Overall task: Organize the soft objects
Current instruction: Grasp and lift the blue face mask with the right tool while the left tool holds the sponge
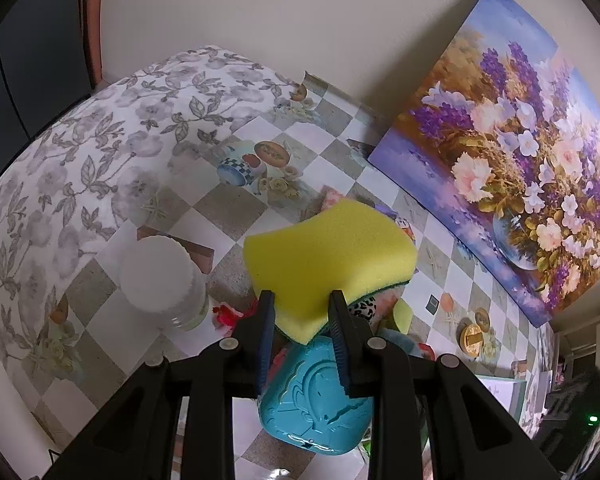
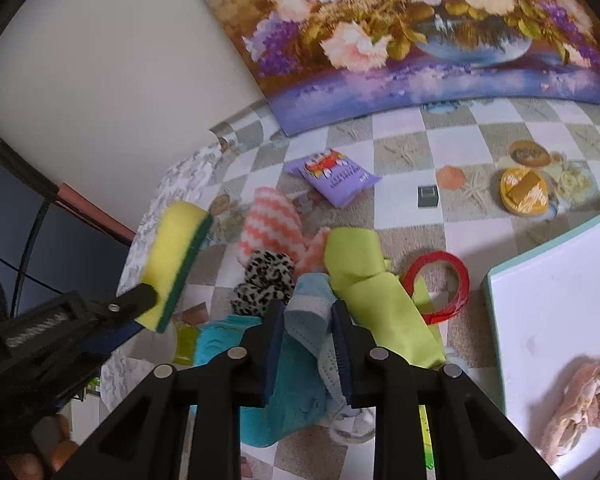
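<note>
Yellow foam sponges with green scrub backing (image 2: 176, 264): one showing
Lime-green cloths (image 2: 372, 280): one lying
Red tape rings (image 2: 440, 284): one lying
Leopard-print scrunchies (image 2: 264, 276): one lying

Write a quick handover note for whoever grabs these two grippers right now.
Left gripper: shut on the yellow sponge, held up above the pile.
Right gripper: shut on the blue face mask, low in the pile.
Done: a pink cloth lies on the white tray.
Left on the table: green cloth, coral towel, leopard scrunchie, teal cloth.
</note>
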Demonstrator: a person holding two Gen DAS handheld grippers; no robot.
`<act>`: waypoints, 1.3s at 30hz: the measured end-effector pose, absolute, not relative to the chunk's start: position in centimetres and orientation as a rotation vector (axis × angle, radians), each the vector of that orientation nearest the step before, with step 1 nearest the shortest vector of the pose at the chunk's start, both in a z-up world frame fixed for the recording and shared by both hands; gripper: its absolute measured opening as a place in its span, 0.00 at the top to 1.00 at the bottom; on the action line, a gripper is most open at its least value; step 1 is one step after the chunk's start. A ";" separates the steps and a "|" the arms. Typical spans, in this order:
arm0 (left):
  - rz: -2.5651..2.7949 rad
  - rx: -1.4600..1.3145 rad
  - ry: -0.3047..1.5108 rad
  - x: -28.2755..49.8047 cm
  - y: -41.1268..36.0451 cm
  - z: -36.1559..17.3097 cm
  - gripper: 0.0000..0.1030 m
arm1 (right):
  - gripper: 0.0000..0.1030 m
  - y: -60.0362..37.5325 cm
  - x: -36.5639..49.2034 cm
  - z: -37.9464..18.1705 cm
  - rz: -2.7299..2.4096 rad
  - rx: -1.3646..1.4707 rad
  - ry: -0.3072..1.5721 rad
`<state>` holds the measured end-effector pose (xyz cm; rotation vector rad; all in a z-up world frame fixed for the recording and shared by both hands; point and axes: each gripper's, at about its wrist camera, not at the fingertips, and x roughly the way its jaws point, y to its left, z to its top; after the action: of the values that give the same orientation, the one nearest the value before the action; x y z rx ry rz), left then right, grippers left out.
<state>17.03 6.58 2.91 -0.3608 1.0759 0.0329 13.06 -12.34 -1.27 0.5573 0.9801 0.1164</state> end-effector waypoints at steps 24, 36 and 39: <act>-0.054 -0.355 0.956 14.8 4.3 8.5 0.73 | 0.75 -19.7 8.0 10.5 0.121 0.619 0.735; -0.172 -0.289 0.981 13.8 -1.9 8.3 0.73 | 0.75 -28.5 5.1 9.5 -0.177 0.607 0.756; -0.211 -0.259 0.991 13.4 -3.9 8.2 0.73 | 0.75 -30.9 4.0 9.1 -0.241 0.621 0.760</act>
<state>13.45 -3.95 8.18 -0.2590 0.9914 -0.2105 4.02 -30.94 9.09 0.6208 0.7599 -0.2410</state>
